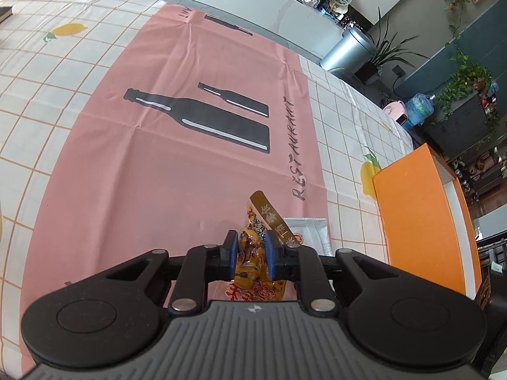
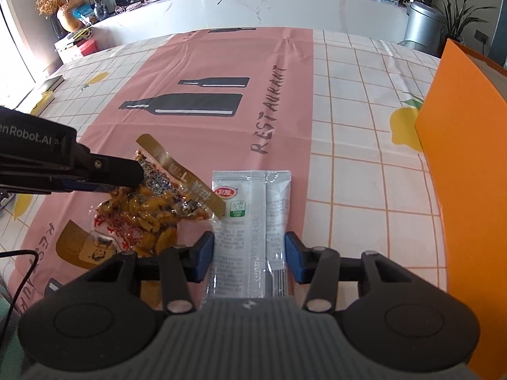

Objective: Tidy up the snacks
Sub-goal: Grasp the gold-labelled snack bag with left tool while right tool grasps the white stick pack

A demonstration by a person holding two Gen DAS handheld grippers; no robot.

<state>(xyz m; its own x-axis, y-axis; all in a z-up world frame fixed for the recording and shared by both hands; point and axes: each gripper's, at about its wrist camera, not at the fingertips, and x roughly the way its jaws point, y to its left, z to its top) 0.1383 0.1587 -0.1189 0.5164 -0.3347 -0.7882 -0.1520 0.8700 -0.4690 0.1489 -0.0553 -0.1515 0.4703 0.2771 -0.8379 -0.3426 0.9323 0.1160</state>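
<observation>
A clear packet of yellow-brown snacks (image 1: 252, 266) with a gold strip is pinched between the blue pads of my left gripper (image 1: 252, 253), which is shut on it. In the right wrist view that gripper (image 2: 133, 179) reaches in from the left, on the same snack packet (image 2: 152, 212), which hangs tilted above the pink cloth (image 2: 206, 126). A white sachet packet (image 2: 250, 221) lies flat on the cloth. My right gripper (image 2: 249, 255) is open astride its near end, pads at its two long edges and the packet not squeezed. The white packet (image 1: 312, 231) also shows beside the left gripper.
An orange box (image 2: 469, 158) stands upright at the right, close to the white packet; the same orange box (image 1: 421, 221) appears in the left wrist view. A checked lemon-print tablecloth (image 2: 364, 126) lies under the pink cloth. A black cable (image 2: 19, 272) runs at the lower left.
</observation>
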